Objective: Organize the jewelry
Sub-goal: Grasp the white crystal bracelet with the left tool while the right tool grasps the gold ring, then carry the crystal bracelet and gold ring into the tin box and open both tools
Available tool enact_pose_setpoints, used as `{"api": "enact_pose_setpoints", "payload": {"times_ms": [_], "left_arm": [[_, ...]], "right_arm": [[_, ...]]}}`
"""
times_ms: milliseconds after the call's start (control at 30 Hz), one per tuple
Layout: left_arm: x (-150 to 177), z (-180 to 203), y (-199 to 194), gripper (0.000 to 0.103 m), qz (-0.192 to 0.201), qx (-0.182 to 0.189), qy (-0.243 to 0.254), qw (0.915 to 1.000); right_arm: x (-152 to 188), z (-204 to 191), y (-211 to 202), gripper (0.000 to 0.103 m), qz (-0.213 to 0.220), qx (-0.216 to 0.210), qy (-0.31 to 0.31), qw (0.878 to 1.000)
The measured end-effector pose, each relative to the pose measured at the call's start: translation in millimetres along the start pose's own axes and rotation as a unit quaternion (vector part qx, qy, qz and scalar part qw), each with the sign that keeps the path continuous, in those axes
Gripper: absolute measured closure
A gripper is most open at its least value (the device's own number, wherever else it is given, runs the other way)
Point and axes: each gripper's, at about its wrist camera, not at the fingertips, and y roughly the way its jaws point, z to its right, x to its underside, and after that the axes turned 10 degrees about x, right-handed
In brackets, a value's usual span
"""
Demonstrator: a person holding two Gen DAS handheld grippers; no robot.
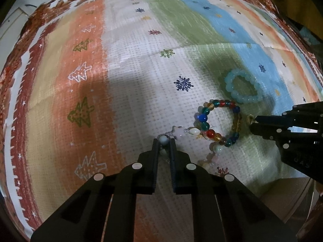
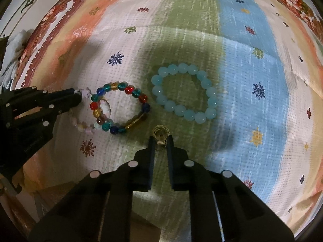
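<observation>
My left gripper (image 1: 164,141) is shut on a bead of a pale pastel bracelet (image 1: 193,132) with star beads; it also shows at the left of the right wrist view (image 2: 77,97). The pastel bracelet (image 2: 80,126) lies partly under a multicolored glass bead bracelet (image 1: 219,121), also in the right wrist view (image 2: 119,109). My right gripper (image 2: 160,138) is shut on a small gold ring-like piece (image 2: 160,132); in the left wrist view this gripper (image 1: 253,121) holds the gold piece (image 1: 249,119). A light blue bead bracelet (image 2: 184,92) lies beyond it, also in the left view (image 1: 243,85).
A striped cloth (image 1: 141,60) with snowflake and tree prints covers the surface, with a red floral border (image 1: 24,46) around it. The cloth's near edge drops off at the lower right of the left view (image 1: 282,193).
</observation>
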Motion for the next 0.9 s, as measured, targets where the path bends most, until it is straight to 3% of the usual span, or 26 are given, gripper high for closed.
{"api": "enact_pose_setpoints", "payload": {"times_ms": [900], "left_arm": [[6,14,-64,0.093,0.074,0.053,-0.006,0.9958]], "right_arm": [[14,8,-44,0.094,0.043,-0.026,0.014,0.999]]}}
